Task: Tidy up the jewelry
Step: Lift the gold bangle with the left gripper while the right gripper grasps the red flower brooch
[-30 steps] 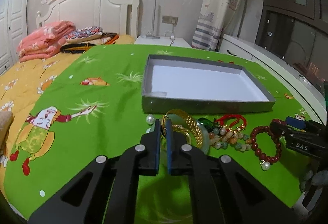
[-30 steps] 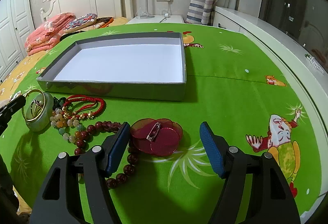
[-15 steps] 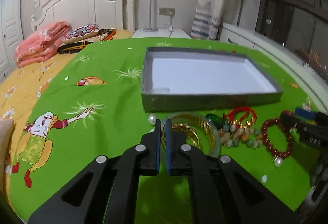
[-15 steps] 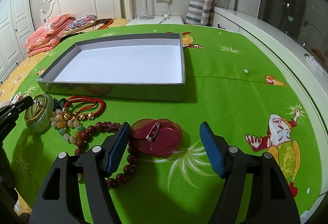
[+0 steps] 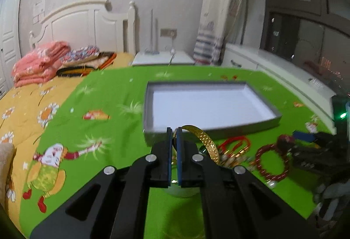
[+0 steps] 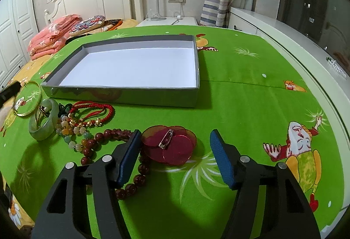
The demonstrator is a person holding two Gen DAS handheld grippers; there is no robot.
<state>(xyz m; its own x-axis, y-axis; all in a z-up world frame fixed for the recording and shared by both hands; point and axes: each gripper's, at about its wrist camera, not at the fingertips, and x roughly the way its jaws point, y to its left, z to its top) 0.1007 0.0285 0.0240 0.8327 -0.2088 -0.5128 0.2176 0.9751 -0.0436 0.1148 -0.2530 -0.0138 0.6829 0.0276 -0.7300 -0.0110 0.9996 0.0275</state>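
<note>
Left gripper (image 5: 173, 145), jaws pinching gold bangle (image 5: 206, 142), mid-carry; next: release into grey tray (image 5: 258, 123); right gripper (image 6: 175, 158) spread over red brooch (image 6: 172, 147).

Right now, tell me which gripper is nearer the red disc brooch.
Right. The right gripper hangs open straddling the red disc brooch, fingers on either side. The left gripper is off beside the grey tray, shut on the gold bangle.

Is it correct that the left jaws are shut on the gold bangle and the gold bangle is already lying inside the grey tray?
Not quite. The left gripper is shut on the gold bangle, but the bangle is not in the grey tray; it is held up beside the tray's near corner. The tray is empty, as the right wrist view shows.
</note>
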